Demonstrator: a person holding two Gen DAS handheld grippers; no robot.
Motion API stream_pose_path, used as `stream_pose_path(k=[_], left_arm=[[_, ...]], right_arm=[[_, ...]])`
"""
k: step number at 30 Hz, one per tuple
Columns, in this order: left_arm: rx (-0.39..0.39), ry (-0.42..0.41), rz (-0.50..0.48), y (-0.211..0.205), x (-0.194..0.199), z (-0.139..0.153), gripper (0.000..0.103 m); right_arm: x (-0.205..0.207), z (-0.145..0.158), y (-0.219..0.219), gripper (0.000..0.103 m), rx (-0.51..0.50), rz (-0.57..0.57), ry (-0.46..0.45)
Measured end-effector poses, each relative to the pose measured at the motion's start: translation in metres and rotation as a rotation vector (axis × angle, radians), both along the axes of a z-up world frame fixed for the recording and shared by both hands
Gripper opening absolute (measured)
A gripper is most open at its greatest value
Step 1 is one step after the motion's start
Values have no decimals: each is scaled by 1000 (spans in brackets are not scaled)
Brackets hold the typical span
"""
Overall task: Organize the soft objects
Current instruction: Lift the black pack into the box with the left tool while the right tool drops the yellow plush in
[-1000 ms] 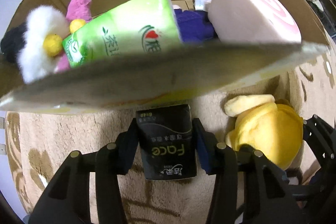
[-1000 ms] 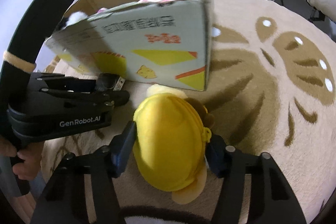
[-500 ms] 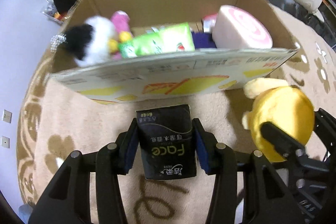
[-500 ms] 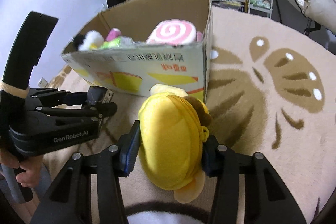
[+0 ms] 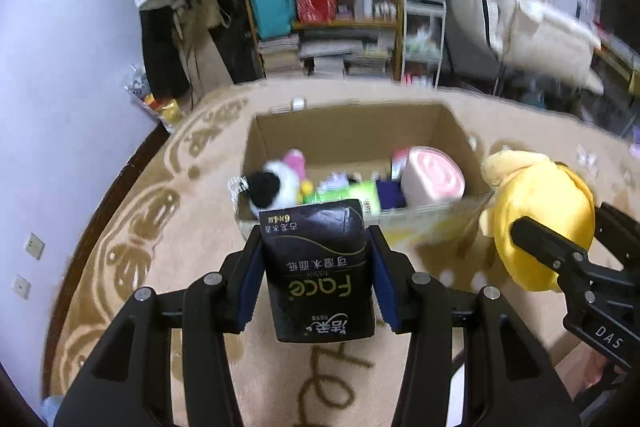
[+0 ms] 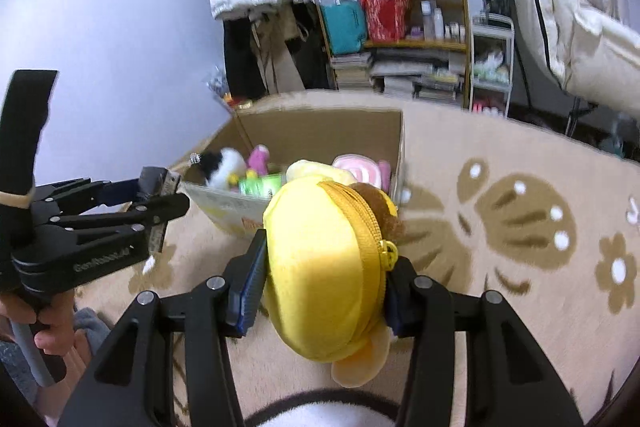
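A black tissue pack (image 5: 320,267) is clamped in the L hand-held gripper (image 5: 316,281), a yellow plush (image 6: 324,275) in the R hand-held gripper (image 6: 320,291), both near the cardboard box (image 5: 448,125).

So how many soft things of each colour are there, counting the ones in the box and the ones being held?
Black: 1, tissue pack
Yellow: 1, plush pouch
Black-and-white: 1, fluffy toy
Pink: 2, swirl cushion, small plush
Green: 1, pack
Purple: 1, soft item
Total: 7

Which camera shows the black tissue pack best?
The left wrist view: the black tissue pack sits front-on in the left gripper, label readable. The right wrist view shows only its edge, side-on.
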State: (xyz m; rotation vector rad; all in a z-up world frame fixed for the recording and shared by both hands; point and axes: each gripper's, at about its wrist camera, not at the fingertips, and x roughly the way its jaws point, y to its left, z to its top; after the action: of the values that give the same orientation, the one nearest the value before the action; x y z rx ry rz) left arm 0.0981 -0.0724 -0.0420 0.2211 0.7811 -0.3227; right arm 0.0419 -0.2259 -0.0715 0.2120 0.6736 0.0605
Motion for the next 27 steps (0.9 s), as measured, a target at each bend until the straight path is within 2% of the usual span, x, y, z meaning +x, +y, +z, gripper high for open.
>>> stream_pose_path(k=[2, 6, 14, 22, 27], left_arm=[[-24, -35, 6, 6, -1, 6, 48], [-5, -85, 3, 5, 4, 17, 48], [10, -128, -3, -3, 26, 31, 48], [27, -116, 1, -7, 61, 26, 48], [29, -83, 1, -9, 79, 15, 48]], right_arm=[[-2, 11, -1, 52, -6, 2, -40], [-2, 29, -2, 52, -24, 5, -92], [18, 42, -3, 52, -42, 8, -120], [47, 40, -3, 53, -46, 29, -117], [69, 28, -2, 53, -31, 35, -93]])
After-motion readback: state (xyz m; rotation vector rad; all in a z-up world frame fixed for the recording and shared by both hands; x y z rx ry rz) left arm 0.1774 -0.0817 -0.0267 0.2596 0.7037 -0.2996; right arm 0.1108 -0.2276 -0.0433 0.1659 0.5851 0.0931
